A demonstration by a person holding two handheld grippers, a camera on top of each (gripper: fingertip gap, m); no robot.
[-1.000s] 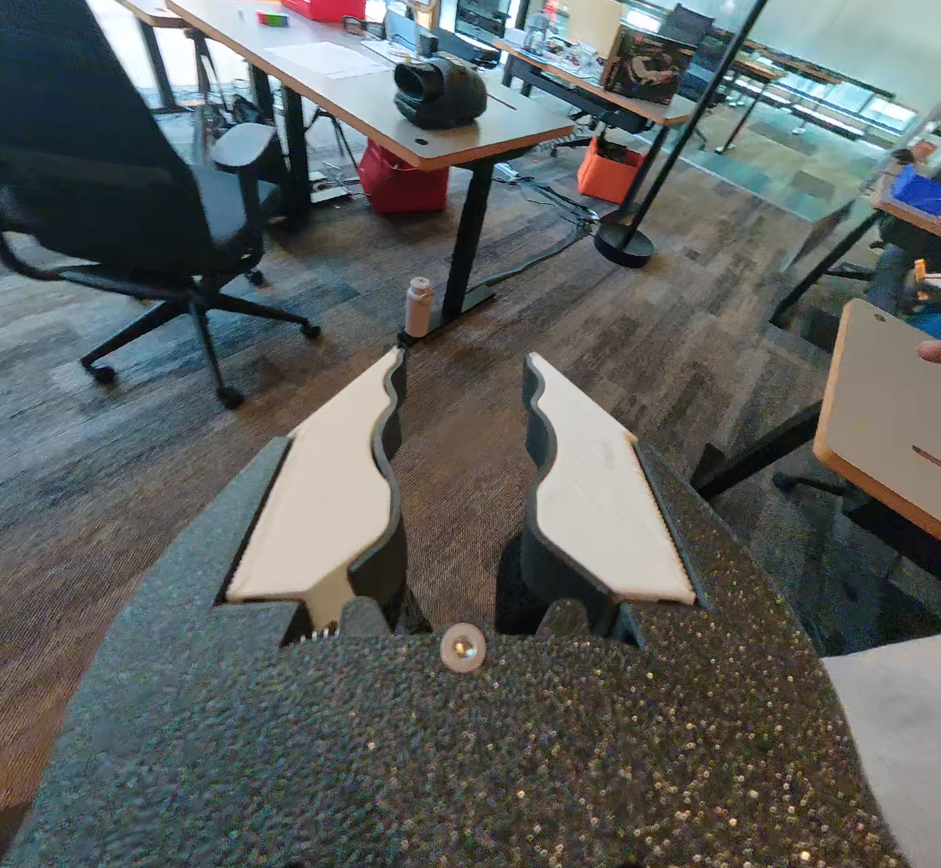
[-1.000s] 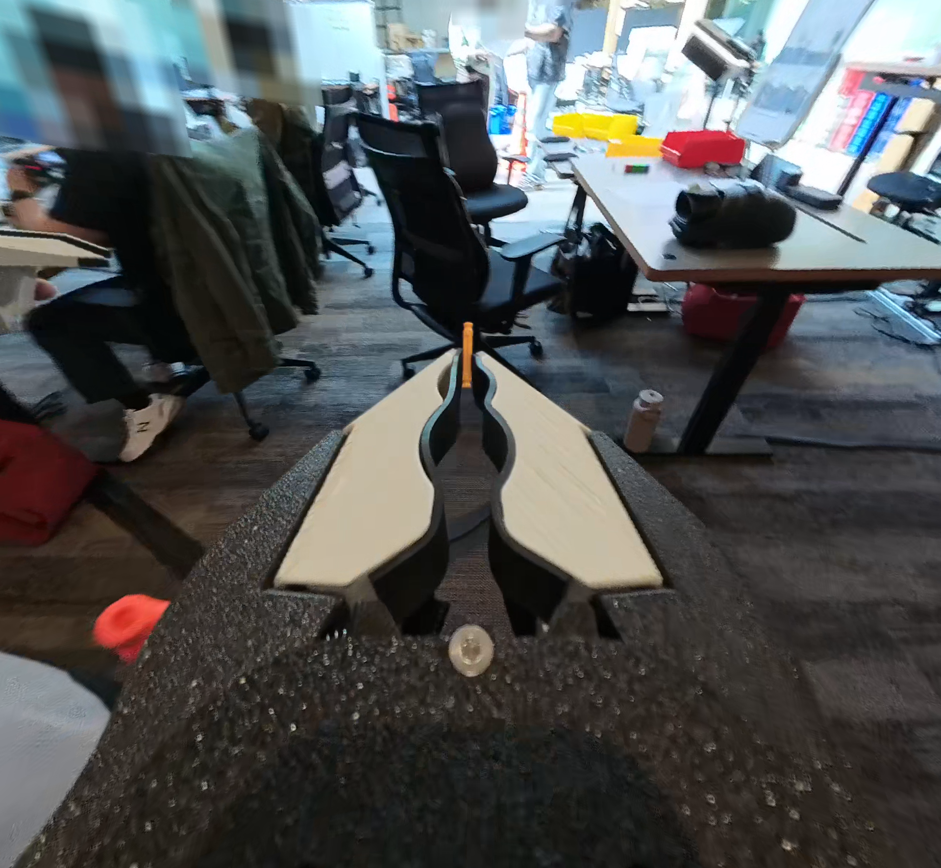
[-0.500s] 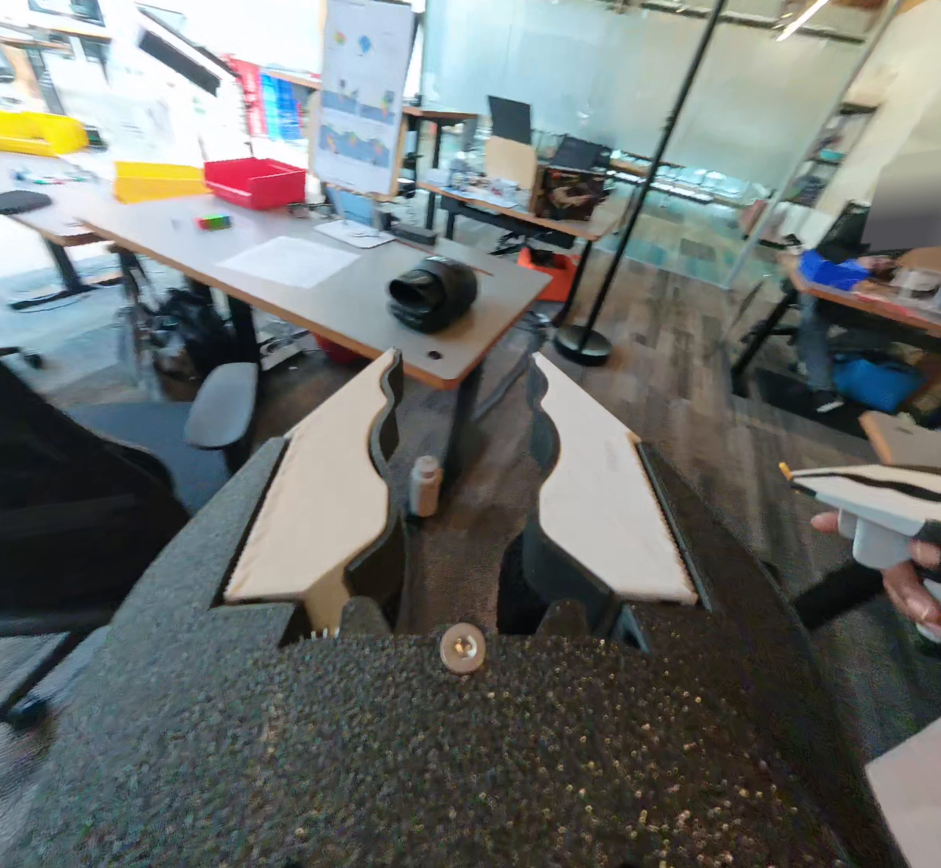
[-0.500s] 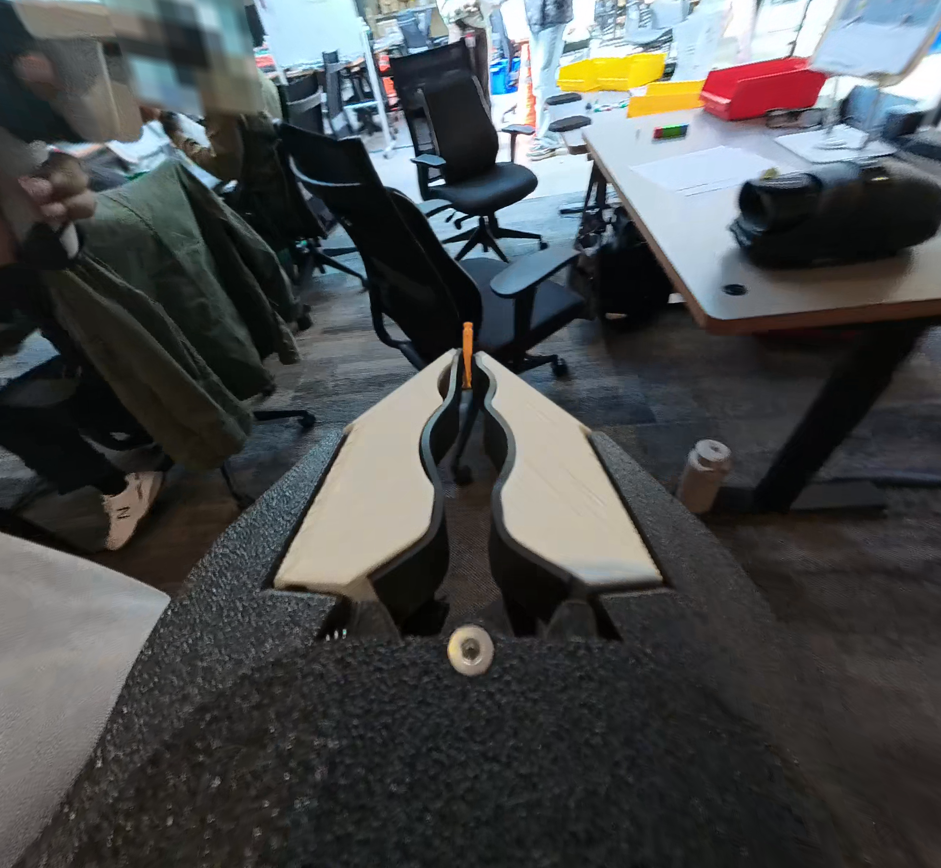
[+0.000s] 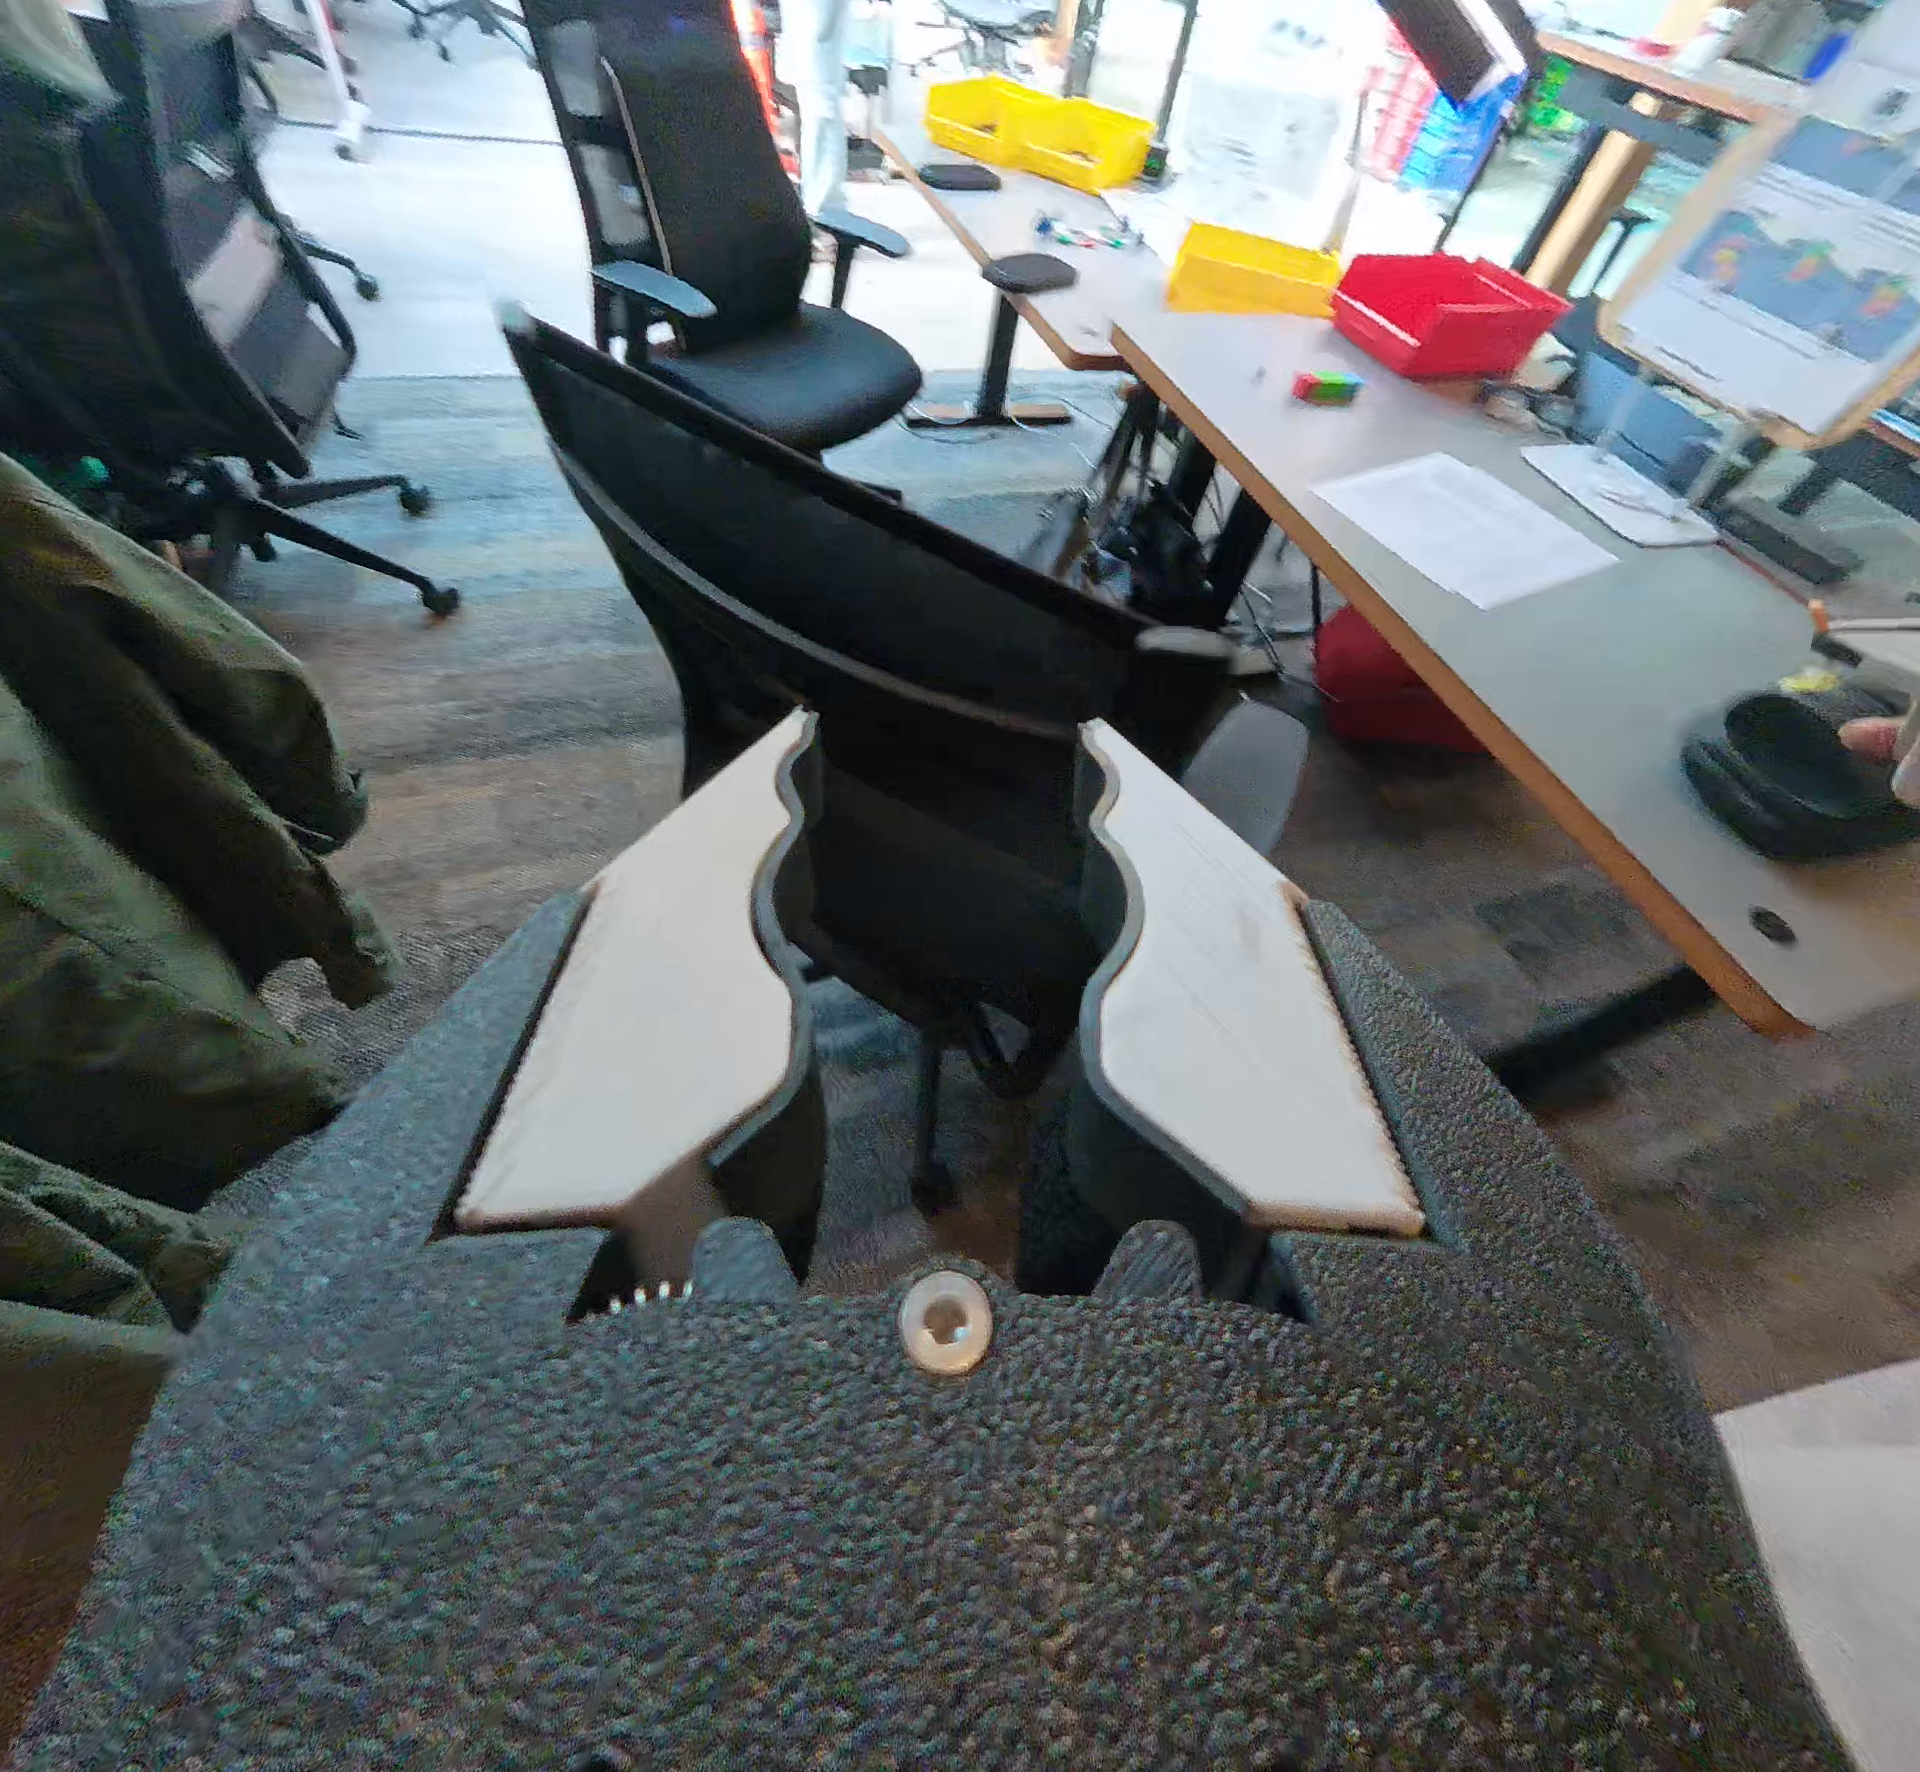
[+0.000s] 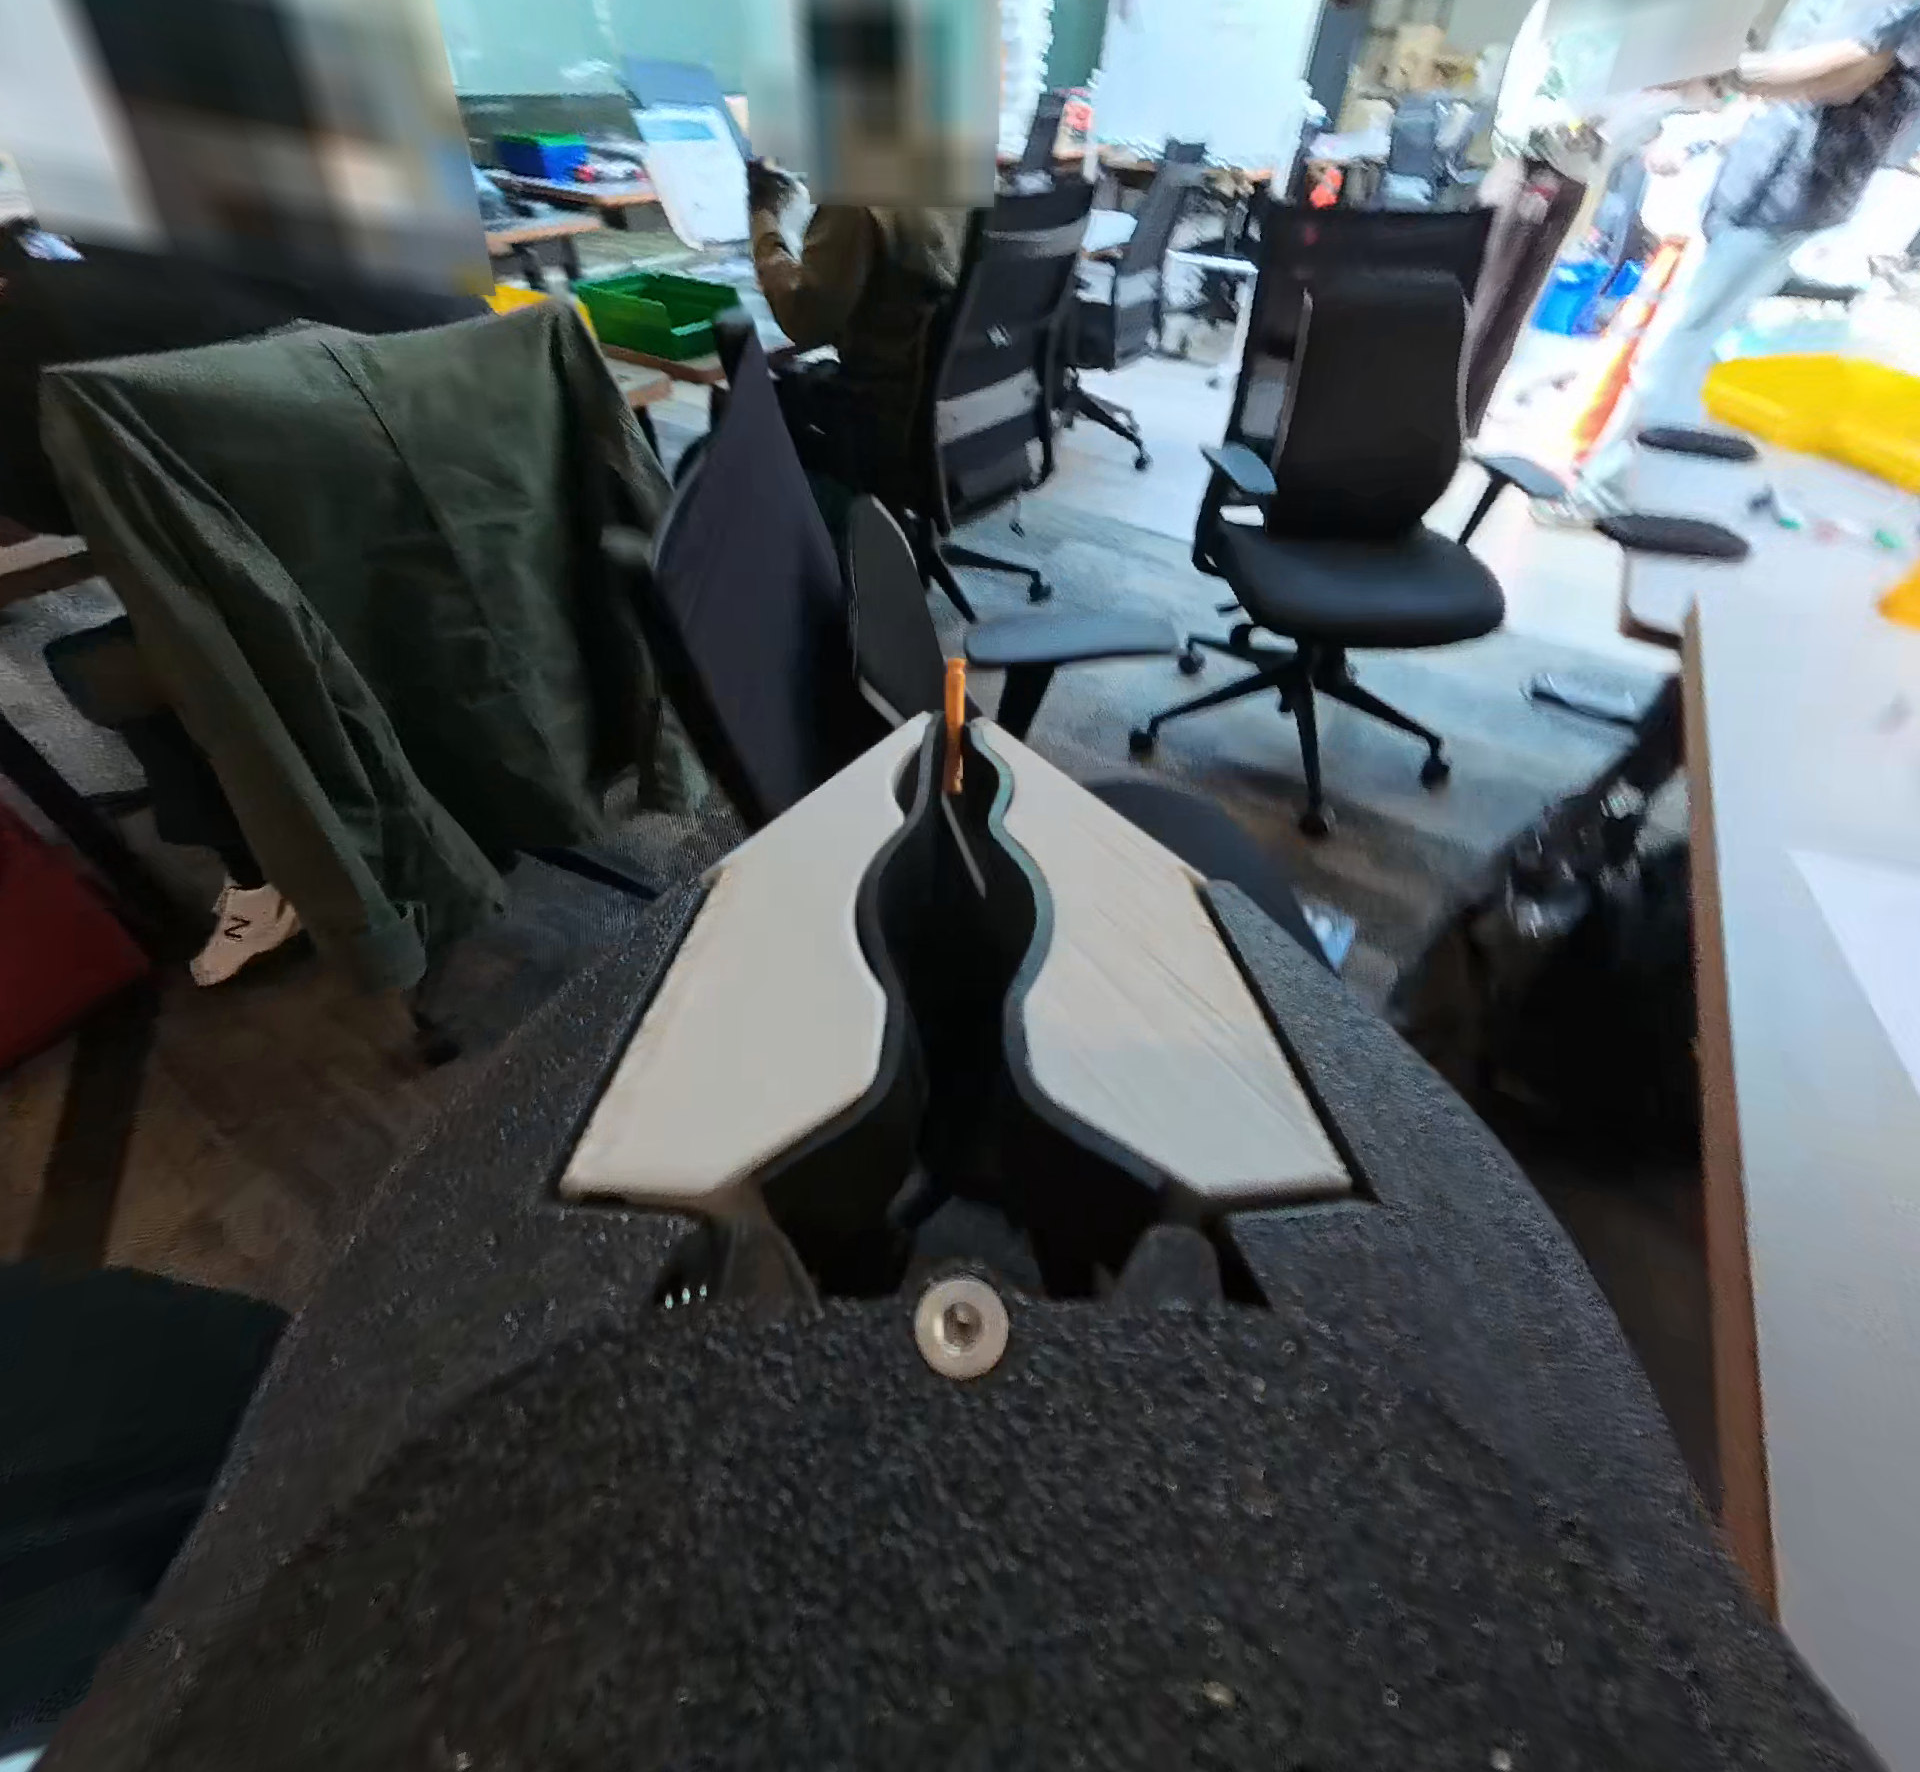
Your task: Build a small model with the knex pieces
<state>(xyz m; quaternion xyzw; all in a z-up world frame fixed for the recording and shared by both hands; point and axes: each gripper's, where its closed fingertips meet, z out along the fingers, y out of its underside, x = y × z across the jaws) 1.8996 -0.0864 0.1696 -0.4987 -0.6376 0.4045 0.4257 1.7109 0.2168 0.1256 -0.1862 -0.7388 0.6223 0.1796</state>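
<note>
A thin orange-tipped stick (image 6: 954, 720) stands pinched between the tips of the right tongs (image 6: 956, 735), held in the air before a black office chair (image 6: 1340, 517). The left tongs (image 5: 945, 746) are spread, holding nothing, before another black chair (image 5: 883, 621) beside the worktop (image 5: 1538, 673).

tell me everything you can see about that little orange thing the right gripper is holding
The orange stick is a thin, narrow sliver, plastic-looking, standing upright. The right gripper is shut on its lower part, pinching it between the white fingers. Its top pokes just above the tips; a thin dark strip seems to run down from it into the gap. Nothing else touches it. What it is cannot be told.
</note>
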